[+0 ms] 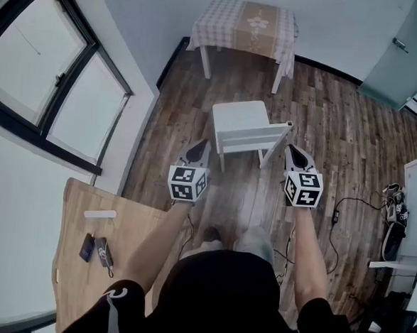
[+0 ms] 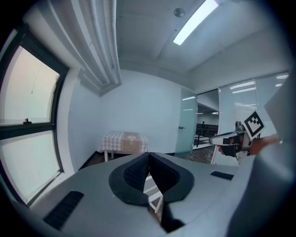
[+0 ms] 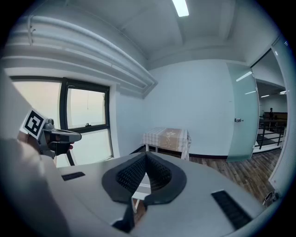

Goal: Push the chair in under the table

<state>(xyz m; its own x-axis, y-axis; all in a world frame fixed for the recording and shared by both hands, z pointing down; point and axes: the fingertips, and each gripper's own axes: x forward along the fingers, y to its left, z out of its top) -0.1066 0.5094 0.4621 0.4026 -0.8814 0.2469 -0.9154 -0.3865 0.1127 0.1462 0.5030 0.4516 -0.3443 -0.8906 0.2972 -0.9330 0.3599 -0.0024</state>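
Both tools were closed right up, pad against pad, with nothing held: the left tool [image 1: 198, 151] sat just beside the left end of the backrest of the chair [image 1: 241, 122], and the right tool [image 1: 295, 155] just beside its right end. Whether either tip actually touched the rail could not be told. The chair stood between the two tools, seat pointing away from them toward the desk [image 1: 225, 29], well apart from it across bare floor [image 1: 319, 106]. The push had likely not begun. To do it well, both closed tips should probably bear on the top rail evenly and low enough that the chair slides rather than tips, since uneven pressure could swing it off line. Ahead of the tools the way looked open, though the chair sat slightly right of the gap between the desk's legs, so it may need steering left. The wall [image 1: 137, 114] ran close beyond the left tool, and cables [image 1: 341, 207] lay on the floor outside the right tool
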